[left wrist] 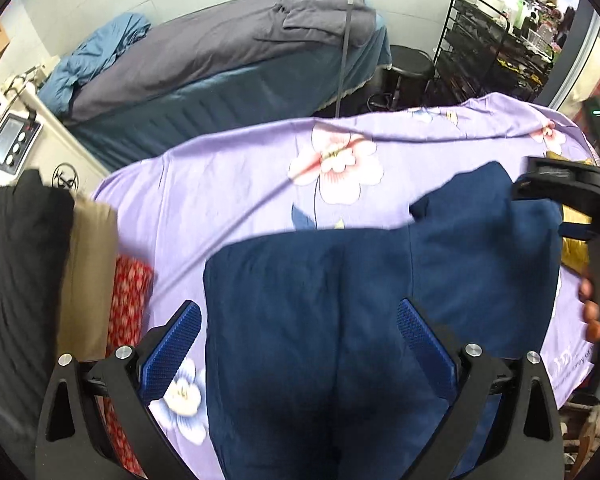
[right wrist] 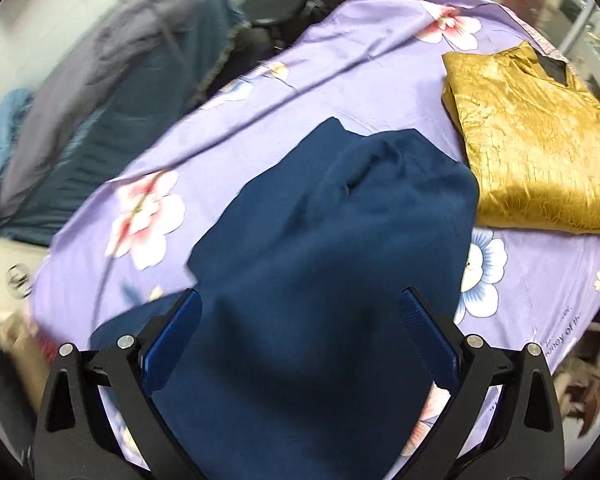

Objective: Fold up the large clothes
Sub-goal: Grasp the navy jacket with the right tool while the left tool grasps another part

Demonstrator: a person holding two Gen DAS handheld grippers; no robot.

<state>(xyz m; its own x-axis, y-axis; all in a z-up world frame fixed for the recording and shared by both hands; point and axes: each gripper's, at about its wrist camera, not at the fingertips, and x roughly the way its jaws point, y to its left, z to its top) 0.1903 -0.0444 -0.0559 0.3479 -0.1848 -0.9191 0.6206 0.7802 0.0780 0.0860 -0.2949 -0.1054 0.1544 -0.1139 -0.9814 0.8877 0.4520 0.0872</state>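
Right under my left gripper [left wrist: 298, 344] the jaws stand wide, blue pads [left wrist: 172, 350] splayed to either side, and the navy garment [left wrist: 320, 320] fills the gap between them without either pad pinching it. It lies spread on the lilac floral sheet [left wrist: 228, 184], a seam running up its middle, and a loose flap reaches off to the right.

On my right gripper [right wrist: 300, 336] it's the same story: jaws wide apart, blue cloth bunched between and below them, nothing clamped. From this view the navy garment [right wrist: 340, 220] sits mid-sheet in a rumpled heap, its far corner pointing away from me. The picture is blurred, so fine folds are hard to read.

Just beyond the heap, to the right, a folded gold shirt [right wrist: 532, 152] rests on the lilac floral sheet [right wrist: 260, 92], its near corner beside the blue cloth; whether they touch, I cannot tell.

Off my left side, a stack of folded pieces lines the sheet's edge: black [left wrist: 20, 272], tan [left wrist: 88, 276], red patterned [left wrist: 130, 308]. The right gripper's black body [left wrist: 568, 188] shows at the left view's right edge.

Farther back stands a bed with a grey cover [left wrist: 220, 52], a black stool [left wrist: 410, 64] and a wire rack [left wrist: 484, 44].
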